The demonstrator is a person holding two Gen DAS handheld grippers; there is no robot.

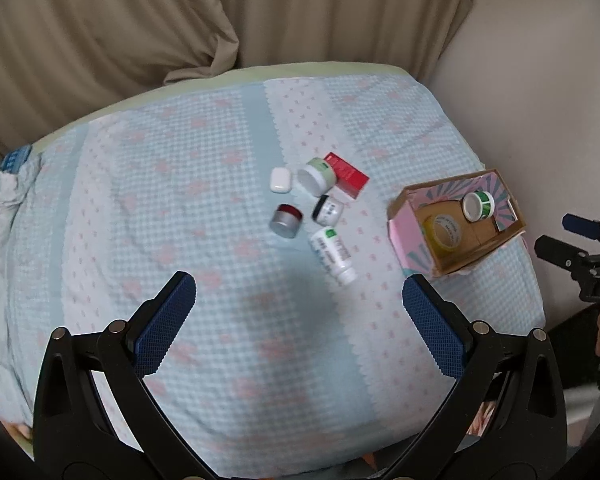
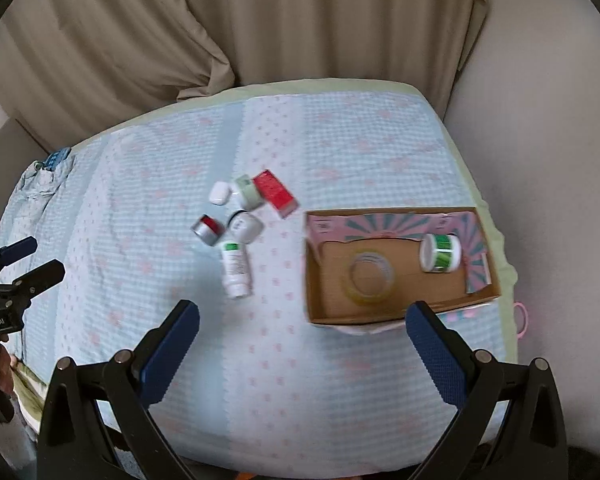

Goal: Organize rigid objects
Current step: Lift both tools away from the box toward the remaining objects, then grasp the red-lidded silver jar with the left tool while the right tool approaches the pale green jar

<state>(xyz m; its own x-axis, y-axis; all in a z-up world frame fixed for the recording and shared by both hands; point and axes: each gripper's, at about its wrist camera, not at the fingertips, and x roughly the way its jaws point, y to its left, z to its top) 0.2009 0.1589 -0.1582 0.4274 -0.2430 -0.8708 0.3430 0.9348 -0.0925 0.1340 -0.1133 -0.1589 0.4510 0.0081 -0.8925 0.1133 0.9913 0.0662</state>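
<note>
Both my grippers are just hanging over the bed with nothing in them: my left gripper (image 1: 299, 292) has its blue pads spread wide at the bottom of its frame, and my right gripper (image 2: 302, 320) is spread the same way. The loose stuff sits mid-frame on the checked blanket (image 1: 160, 208): a white case (image 1: 280, 179), an open-mouthed pale green jar (image 1: 317, 176) touching a red box (image 1: 347, 175), a silver-lidded red jar (image 1: 286, 221), a small dark-lidded jar (image 1: 328, 210), and a white bottle (image 1: 334, 255) lying on its side. Over on the right, the cardboard box (image 2: 396, 316) holds a tape roll (image 2: 370, 277) and what looks like a green-labelled tub (image 2: 441, 253), though it's a bit blurry.
</note>
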